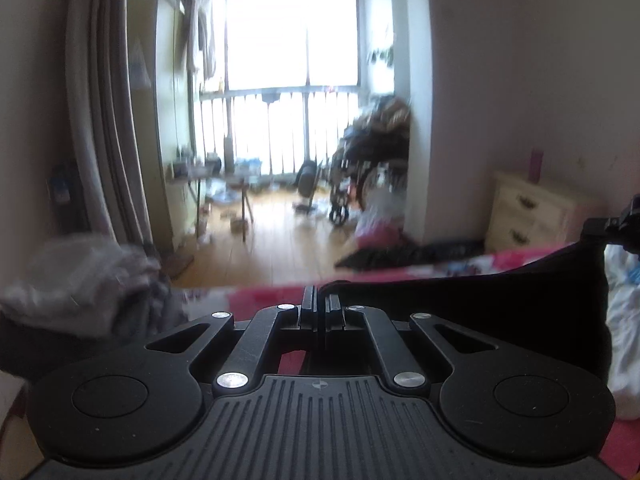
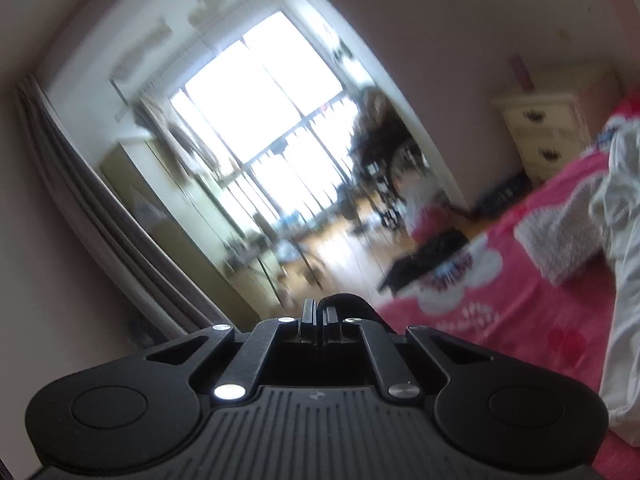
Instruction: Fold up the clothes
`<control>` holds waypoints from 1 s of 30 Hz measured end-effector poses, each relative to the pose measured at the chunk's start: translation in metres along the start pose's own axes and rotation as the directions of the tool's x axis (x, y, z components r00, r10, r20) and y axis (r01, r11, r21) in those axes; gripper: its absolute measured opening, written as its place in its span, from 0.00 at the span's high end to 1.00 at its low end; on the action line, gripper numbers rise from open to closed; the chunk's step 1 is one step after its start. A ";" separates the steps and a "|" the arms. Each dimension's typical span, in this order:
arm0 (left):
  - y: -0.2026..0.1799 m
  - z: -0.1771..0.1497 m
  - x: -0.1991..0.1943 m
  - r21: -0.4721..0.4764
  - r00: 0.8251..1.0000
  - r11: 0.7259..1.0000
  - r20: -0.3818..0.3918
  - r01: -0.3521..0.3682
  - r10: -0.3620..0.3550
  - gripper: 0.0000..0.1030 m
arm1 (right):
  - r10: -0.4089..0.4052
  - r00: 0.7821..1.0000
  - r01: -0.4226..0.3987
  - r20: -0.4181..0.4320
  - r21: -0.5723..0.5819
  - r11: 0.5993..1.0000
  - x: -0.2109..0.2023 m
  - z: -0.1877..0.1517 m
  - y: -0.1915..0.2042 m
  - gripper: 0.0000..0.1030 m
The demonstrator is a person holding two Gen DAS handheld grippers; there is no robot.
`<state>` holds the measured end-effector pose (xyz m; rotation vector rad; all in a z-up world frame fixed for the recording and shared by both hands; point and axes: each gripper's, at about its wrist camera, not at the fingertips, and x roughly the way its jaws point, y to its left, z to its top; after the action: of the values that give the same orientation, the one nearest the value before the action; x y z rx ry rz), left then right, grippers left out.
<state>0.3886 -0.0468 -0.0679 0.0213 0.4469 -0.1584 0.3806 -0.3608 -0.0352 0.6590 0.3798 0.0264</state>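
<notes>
The left gripper (image 1: 321,304) is clenched on the edge of a black garment (image 1: 500,312), its two fingers pressed together with the cloth pinched between them. From there the black garment stretches taut to the right of the gripper, up to the right gripper (image 1: 624,220), which shows at the far right edge of the left wrist view and holds the other end.

In the right wrist view the right gripper (image 2: 321,304) is likewise clamped tight, a fold of black cloth bulging just past its fingertips.

Below and ahead of both grippers lies a bed with a pink patterned cover (image 2: 520,300). A blurred grey pile of clothes (image 1: 88,288) sits left of the left gripper; white fabric (image 2: 624,240) lies to the right of the right gripper.
</notes>
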 end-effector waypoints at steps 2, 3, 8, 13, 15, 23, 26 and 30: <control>0.004 -0.018 0.028 -0.023 0.994 1.000 -0.105 0.010 -0.013 0.96 | -0.035 0.995 0.036 -0.093 0.010 0.999 0.046 -0.019 -0.022 0.96; 0.006 -0.028 0.042 -0.035 0.987 0.999 -0.157 0.015 -0.020 0.88 | -0.060 0.990 0.062 -0.127 0.015 0.998 0.065 -0.029 -0.031 0.96; 0.016 -0.071 0.105 -0.098 0.918 0.995 -0.391 0.022 -0.059 0.64 | -0.129 0.897 0.200 -0.424 0.126 0.972 0.142 -0.074 -0.087 0.70; 0.042 -0.061 0.063 -0.203 0.936 0.979 -0.343 0.013 -0.083 0.43 | -0.135 0.907 0.176 -0.400 0.068 0.982 0.108 -0.075 -0.093 0.55; 0.051 -0.049 0.034 -0.232 0.943 0.971 -0.310 0.052 -0.125 0.41 | -0.088 0.926 0.137 -0.367 0.109 0.985 0.078 -0.068 -0.099 0.54; 0.059 -0.103 -0.078 -0.318 0.890 0.944 -0.401 0.088 -0.217 0.33 | 0.048 0.930 -0.002 -0.364 0.125 0.992 -0.086 -0.067 -0.108 0.50; 0.060 -0.134 -0.118 -0.353 0.852 0.933 -0.464 0.073 -0.243 0.34 | 0.018 0.903 0.012 -0.429 0.067 0.998 -0.149 -0.087 -0.109 0.49; 0.061 -0.174 -0.171 -0.398 0.792 0.916 -0.543 0.050 -0.279 0.35 | -0.041 0.858 0.059 -0.511 0.018 0.998 -0.211 -0.125 -0.112 0.49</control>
<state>0.1716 0.0483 -0.1522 -0.3504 1.1080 -0.2433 0.1292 -0.4057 -0.1218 0.6701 0.9154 0.1489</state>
